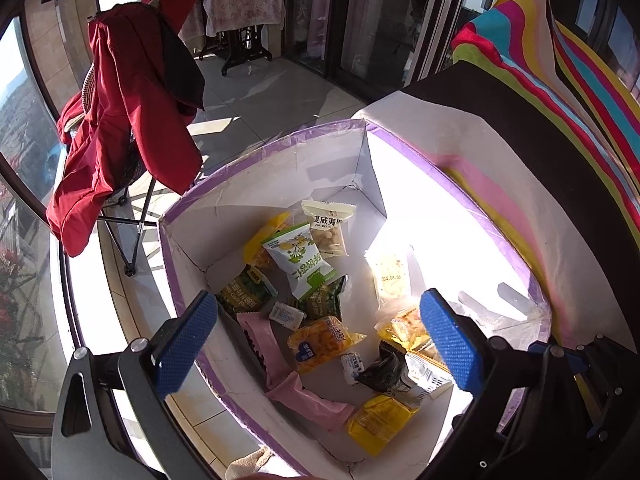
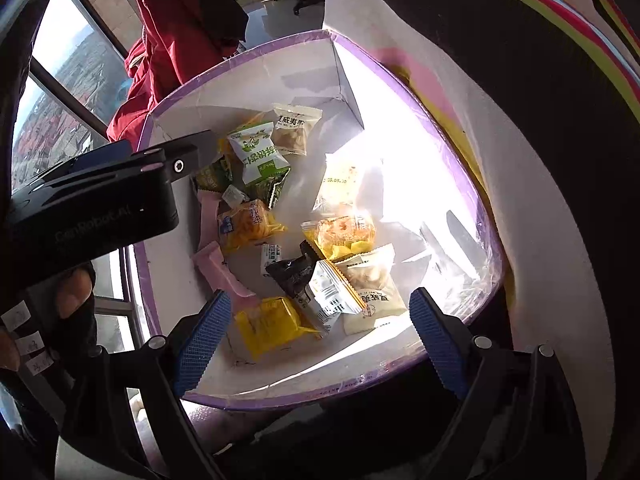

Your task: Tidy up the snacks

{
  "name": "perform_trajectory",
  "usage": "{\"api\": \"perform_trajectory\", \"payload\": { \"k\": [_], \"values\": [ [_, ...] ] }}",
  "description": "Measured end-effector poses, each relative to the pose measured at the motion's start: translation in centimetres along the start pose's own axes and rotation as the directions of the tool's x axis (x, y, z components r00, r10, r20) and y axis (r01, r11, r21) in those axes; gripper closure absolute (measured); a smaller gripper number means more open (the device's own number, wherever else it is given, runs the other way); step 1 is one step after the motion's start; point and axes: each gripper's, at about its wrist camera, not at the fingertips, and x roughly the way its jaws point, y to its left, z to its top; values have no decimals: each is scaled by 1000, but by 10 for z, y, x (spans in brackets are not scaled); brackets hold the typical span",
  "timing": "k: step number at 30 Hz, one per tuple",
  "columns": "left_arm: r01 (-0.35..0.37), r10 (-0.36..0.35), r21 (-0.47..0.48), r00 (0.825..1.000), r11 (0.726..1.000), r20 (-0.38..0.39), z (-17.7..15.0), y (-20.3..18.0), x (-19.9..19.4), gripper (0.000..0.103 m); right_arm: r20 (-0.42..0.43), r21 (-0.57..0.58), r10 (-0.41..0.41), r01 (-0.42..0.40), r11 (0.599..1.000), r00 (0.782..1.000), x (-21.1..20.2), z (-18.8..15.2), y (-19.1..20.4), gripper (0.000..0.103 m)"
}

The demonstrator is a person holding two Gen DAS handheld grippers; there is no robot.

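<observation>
A white box with a purple rim (image 1: 256, 156) (image 2: 248, 56) holds several small snack packets. Among them are a green-and-white packet (image 1: 298, 262) (image 2: 258, 152), pink packets (image 1: 264, 344) (image 2: 224, 272), yellow packets (image 1: 376, 420) (image 2: 268, 324), an orange-yellow packet (image 1: 320, 340) (image 2: 246, 224) and a black packet (image 1: 380, 368) (image 2: 292, 272). My left gripper (image 1: 316, 344) hovers over the box, open and empty. My right gripper (image 2: 320, 340) is open and empty above the box's near edge. The left gripper's black body (image 2: 92, 200) shows in the right wrist view, held by a hand (image 2: 72, 292).
A folding chair draped with a red garment (image 1: 124, 120) (image 2: 176, 32) stands left of the box. A striped colourful cloth (image 1: 560, 80) (image 2: 580, 20) covers the surface to the right. Windows (image 1: 24, 160) run along the left; tiled floor (image 1: 272, 92) lies beyond.
</observation>
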Motion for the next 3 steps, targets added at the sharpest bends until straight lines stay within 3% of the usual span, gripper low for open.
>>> {"api": "perform_trajectory", "payload": {
  "k": [3],
  "values": [
    [3, -3, -5, 1000, 1000, -10, -1, 0, 2, 2, -1, 0, 1, -1, 1000, 1000, 0, 0, 0, 15]
  ]
}}
